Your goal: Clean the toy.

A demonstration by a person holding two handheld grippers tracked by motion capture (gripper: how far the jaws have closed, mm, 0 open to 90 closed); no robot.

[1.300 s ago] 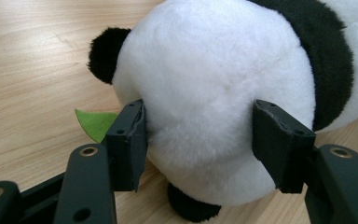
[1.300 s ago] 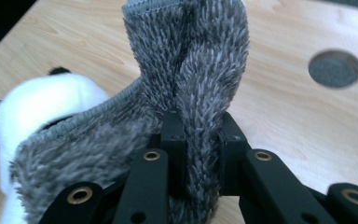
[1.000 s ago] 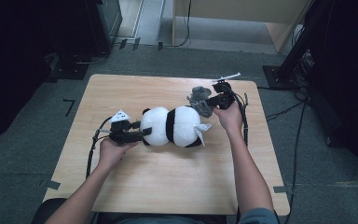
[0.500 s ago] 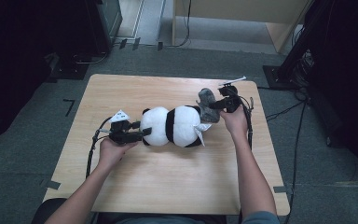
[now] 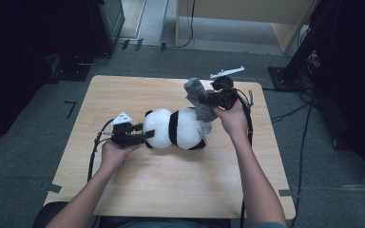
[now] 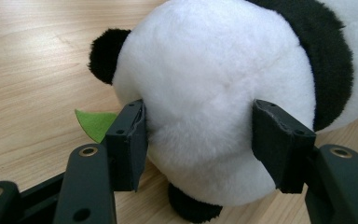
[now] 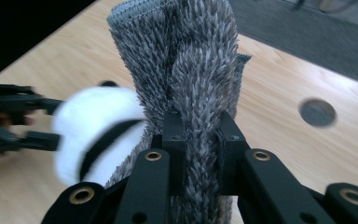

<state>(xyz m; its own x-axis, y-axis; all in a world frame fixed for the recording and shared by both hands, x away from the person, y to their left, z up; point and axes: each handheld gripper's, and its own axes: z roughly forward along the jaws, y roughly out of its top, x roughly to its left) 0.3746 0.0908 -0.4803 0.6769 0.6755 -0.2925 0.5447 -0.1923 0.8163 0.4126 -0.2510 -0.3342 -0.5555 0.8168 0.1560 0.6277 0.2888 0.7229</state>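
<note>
We see a fluffy plush panda (image 6: 223, 93) between our left claw's (image 6: 200, 144) matt black plastic jaws, a shaggy grey cloth (image 7: 191, 70) pinched in our right claw (image 7: 200, 154), smooth pale wood-grain table (image 5: 171, 190) beneath both

We see the table (image 5: 171, 190) evenly and softly lit from above in the high view, while the floor beyond its far edge and both side edges falls into deep darkness. Shadows under the forearms are faint and short. In the left gripper view everything is sharp and bright, with a mild sheen on the wood near the table's far edge and a soft shadow beneath the panda plush (image 6: 223, 93). In the right gripper view the grey furry cloth (image 7: 191, 70) is crisp, but the panda plush behind it is smeared with blur, as is the tabletop beyond.
</note>
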